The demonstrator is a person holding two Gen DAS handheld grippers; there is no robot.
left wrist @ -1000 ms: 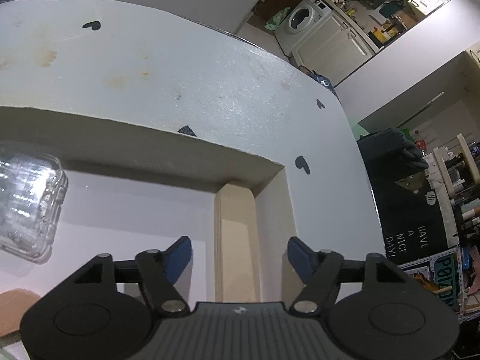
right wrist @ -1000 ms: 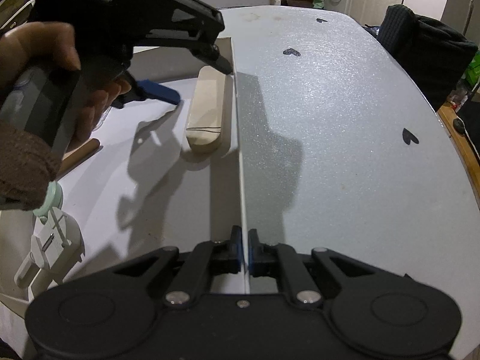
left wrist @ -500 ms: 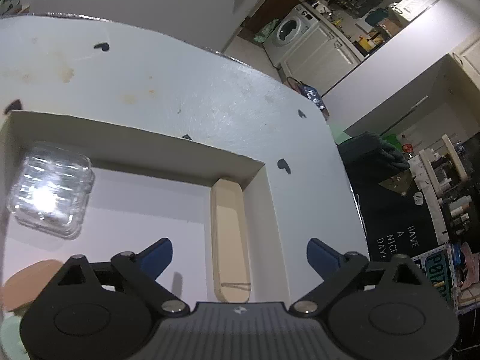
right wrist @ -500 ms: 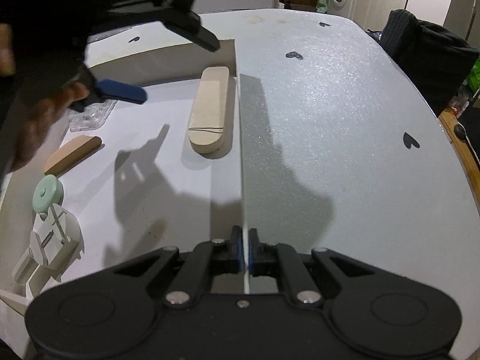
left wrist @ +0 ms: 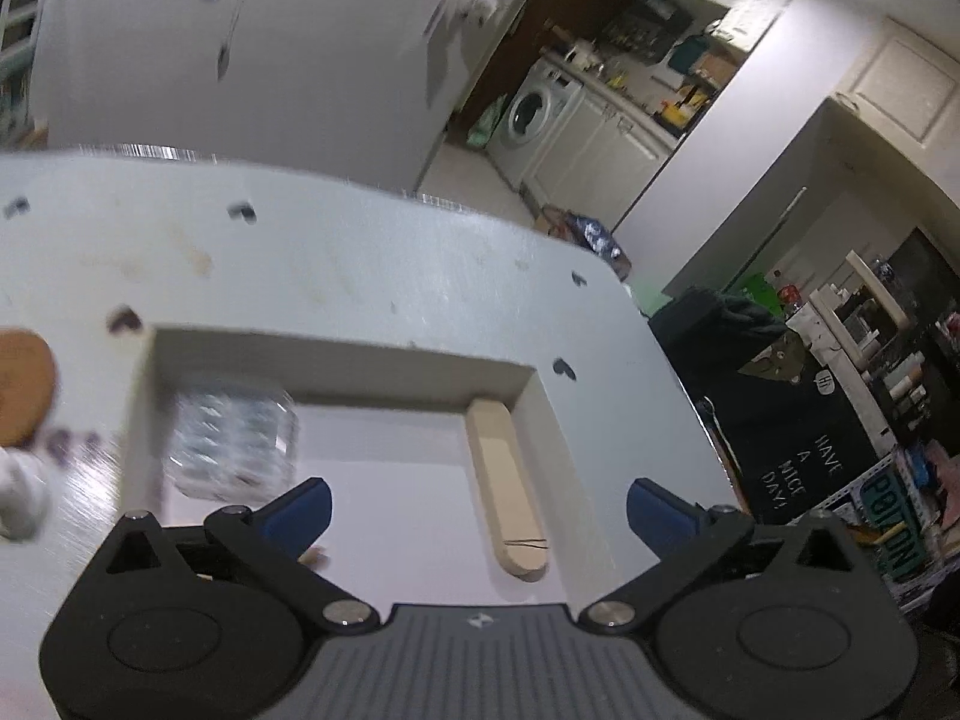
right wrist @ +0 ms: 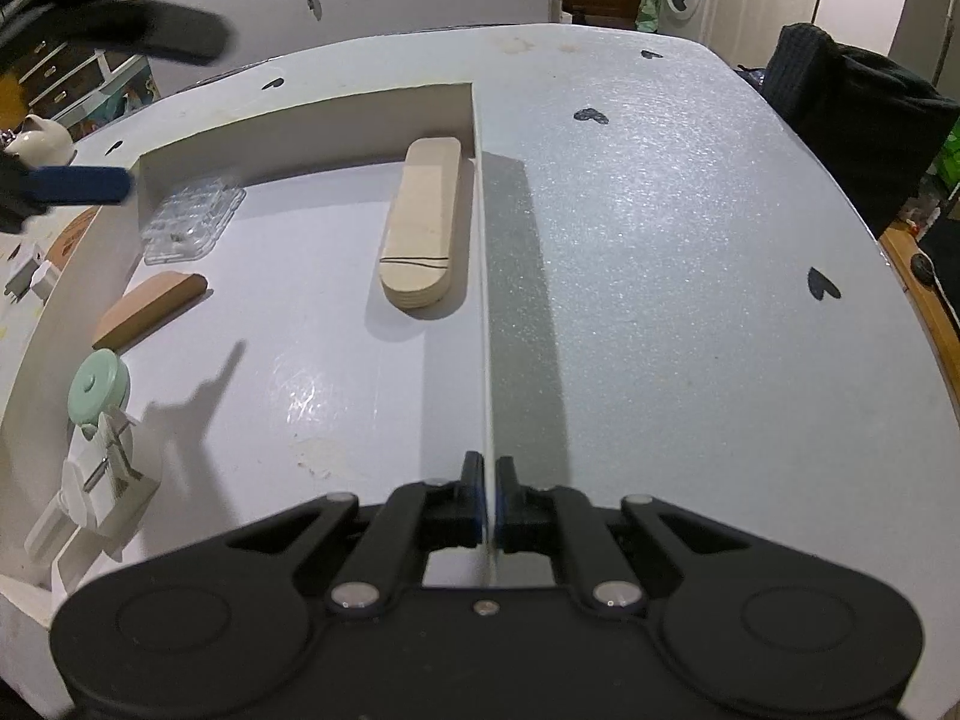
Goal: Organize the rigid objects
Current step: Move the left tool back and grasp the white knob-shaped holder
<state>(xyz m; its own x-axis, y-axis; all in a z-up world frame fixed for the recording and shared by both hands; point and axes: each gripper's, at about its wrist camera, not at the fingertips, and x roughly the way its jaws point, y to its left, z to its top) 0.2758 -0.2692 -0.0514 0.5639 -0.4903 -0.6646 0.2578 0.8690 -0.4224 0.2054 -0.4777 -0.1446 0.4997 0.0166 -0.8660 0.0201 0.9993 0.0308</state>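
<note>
A shallow white box lies on the white table. Inside it are a long beige wooden piece against the right wall, a clear plastic case, a brown wooden wedge, a mint round lid and a white plug. My right gripper is shut on the box's right wall at its near end. My left gripper is open and empty, raised above the box's near-left part; the beige piece and the clear case show below it.
A round brown coaster and a white object lie on the table left of the box. A white plug and a cream pot sit beyond the box's left wall. A dark chair stands at the table's right.
My left gripper has let go of the beige piece, opened wider, and pulled back, up and left. The beige piece stays against the right wall. The right gripper has not moved.
</note>
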